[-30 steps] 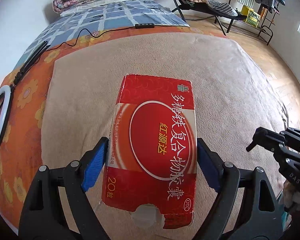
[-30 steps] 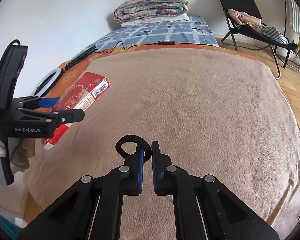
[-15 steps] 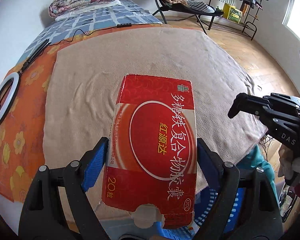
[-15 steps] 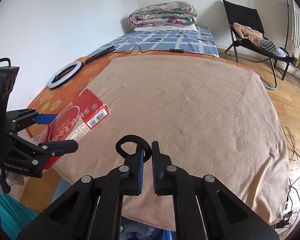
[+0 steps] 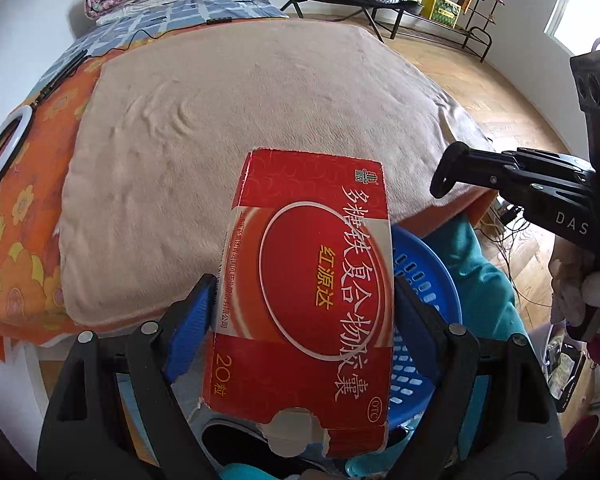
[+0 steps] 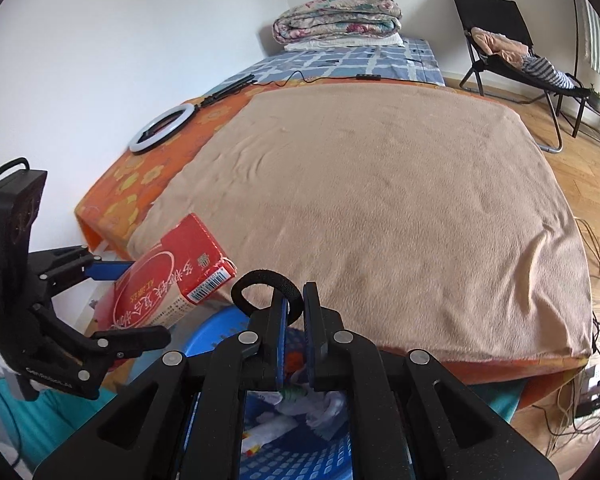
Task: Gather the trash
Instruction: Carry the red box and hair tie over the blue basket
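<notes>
Carton (image 5: 308,292), red, torn flap: light, crushable card; left gripper (image 5: 300,312) clamps its long sides above blue basket (image 5: 428,280). Right gripper (image 6: 295,312) nearly closed, pinching black strap loop (image 6: 260,280).

Home bedroom: bed (image 6: 380,200), folded quilts (image 6: 336,16).

Ring light (image 6: 162,129) on orange sheet (image 6: 148,174); folded quilt (image 6: 336,18).

The red box (image 5: 308,304) hides most of the blue basket (image 5: 424,280); its contents are too jumbled to identify.
</notes>
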A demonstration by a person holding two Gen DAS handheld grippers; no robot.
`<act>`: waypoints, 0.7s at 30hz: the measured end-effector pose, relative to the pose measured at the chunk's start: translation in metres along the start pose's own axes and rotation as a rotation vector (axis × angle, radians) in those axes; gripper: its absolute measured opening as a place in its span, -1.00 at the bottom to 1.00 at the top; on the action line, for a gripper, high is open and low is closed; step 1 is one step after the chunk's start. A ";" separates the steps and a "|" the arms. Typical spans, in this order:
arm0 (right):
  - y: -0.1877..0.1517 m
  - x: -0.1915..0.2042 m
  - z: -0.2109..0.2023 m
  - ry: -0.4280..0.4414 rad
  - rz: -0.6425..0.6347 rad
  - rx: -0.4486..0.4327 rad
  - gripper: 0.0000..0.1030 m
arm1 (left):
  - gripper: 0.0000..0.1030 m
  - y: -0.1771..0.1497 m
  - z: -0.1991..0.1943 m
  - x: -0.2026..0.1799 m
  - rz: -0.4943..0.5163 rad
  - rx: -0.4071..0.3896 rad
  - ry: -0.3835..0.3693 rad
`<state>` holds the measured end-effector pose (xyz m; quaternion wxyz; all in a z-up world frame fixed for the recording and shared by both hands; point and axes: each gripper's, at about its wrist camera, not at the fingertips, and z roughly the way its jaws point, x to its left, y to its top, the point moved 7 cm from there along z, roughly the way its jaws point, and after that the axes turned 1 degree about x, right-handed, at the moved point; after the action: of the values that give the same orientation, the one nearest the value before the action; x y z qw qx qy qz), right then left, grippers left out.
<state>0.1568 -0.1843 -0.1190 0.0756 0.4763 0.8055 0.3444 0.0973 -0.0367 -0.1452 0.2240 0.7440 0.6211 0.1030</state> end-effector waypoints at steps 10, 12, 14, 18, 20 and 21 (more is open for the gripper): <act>-0.049 0.002 0.008 0.037 0.066 0.067 -0.88 | 0.69 -0.045 0.026 -0.032 0.044 0.084 -0.036; -0.058 0.002 0.013 0.040 0.078 0.086 -0.88 | 0.69 -0.051 0.032 -0.036 0.048 0.103 -0.047; -0.067 0.001 0.019 0.045 0.090 0.104 -0.88 | 0.69 -0.056 0.036 -0.040 0.059 0.118 -0.050; -0.082 -0.001 0.028 0.046 0.109 0.136 -0.88 | 0.69 -0.064 0.044 -0.045 0.080 0.149 -0.059; -0.087 -0.002 0.032 0.045 0.117 0.148 -0.88 | 0.69 -0.067 0.047 -0.046 0.086 0.159 -0.061; -0.089 -0.003 0.034 0.043 0.119 0.153 -0.88 | 0.69 -0.068 0.049 -0.046 0.084 0.164 -0.064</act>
<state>0.1097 -0.1976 -0.2006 0.0011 0.5202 0.8012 0.2959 0.0496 -0.0825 -0.2138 0.1778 0.7880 0.5883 0.0372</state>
